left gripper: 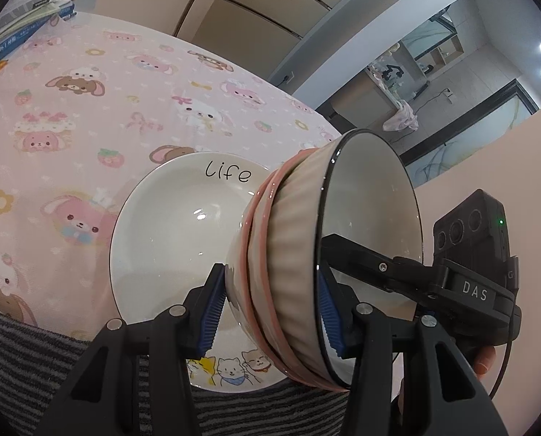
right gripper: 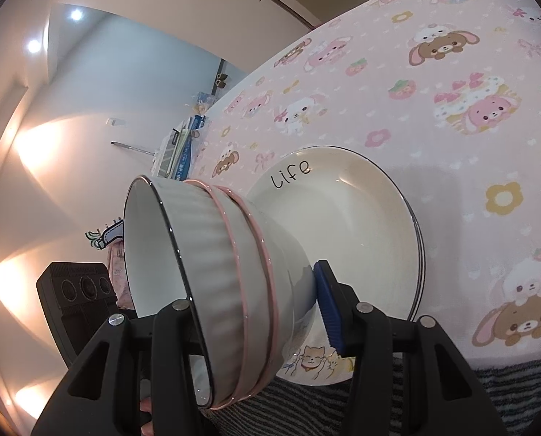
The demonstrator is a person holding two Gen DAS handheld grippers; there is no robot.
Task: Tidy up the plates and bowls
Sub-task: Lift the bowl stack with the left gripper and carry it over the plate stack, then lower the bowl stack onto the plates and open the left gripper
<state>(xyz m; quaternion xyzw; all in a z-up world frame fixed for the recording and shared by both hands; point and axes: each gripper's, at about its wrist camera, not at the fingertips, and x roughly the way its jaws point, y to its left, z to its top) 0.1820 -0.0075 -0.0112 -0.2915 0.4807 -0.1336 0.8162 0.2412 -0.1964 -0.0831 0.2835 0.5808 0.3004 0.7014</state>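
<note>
We cannot see the left pad of the right gripper in its own view; the stack of bowls hides it, and only the blue right pad shows, pressed against the lowest bowl's base. In the left wrist view the left gripper has both blue pads visible, jaws closed on the stack of bowls from its base side and inside the top rim; the right gripper reaches into the bowl opening from the right. So both jaws hold the same stack, tipped on its side above the plate. The stack: three nested bowls, top one ribbed pale grey with a thin dark rim, the lower two edged in pink. The plate is white, lettered "life", with cartoon cats at its near edge, partly hidden by the bowls. It lies on the table under a pink cartoon cloth, near the front edge. Books sit at the far left, cut off.
</note>
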